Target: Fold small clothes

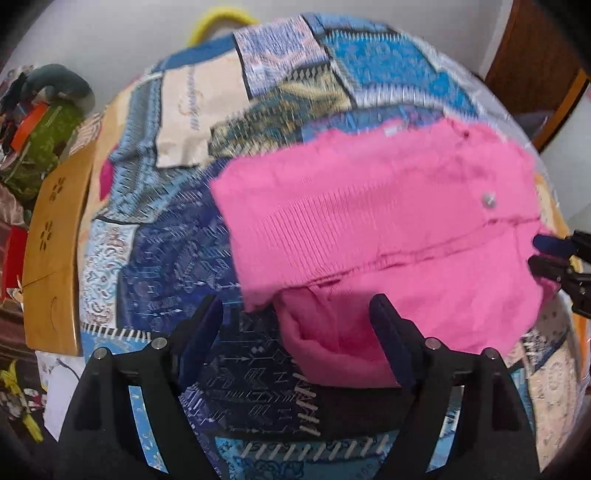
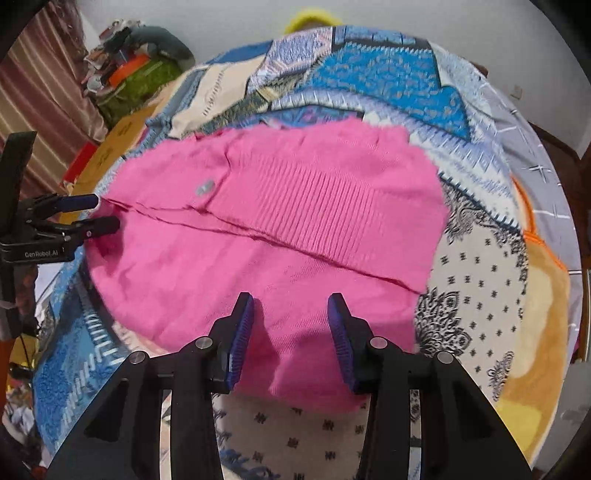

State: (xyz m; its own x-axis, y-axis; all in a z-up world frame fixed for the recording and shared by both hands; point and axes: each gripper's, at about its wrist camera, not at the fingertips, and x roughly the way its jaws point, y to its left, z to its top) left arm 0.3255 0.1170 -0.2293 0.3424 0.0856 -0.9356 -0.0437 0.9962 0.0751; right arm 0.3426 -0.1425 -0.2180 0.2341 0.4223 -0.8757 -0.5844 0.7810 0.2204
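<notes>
We see a patchwork cloth (image 1: 177, 266) in blues, creams and black prints spread over the surface. Beside its edge lies a wooden board (image 1: 55, 251) with flower cut-outs. Beyond it sits a green patterned bundle (image 2: 136, 85) with an orange strip (image 2: 129, 68), and a yellow loop (image 1: 221, 20) against the pale wall (image 1: 110, 37).

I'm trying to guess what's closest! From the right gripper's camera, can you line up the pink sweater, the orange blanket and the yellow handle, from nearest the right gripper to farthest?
1. Pink sweater: right under the right gripper, between its fingers.
2. Orange blanket: off to the right side.
3. Yellow handle: far back, beyond the patchwork cloth.
</notes>
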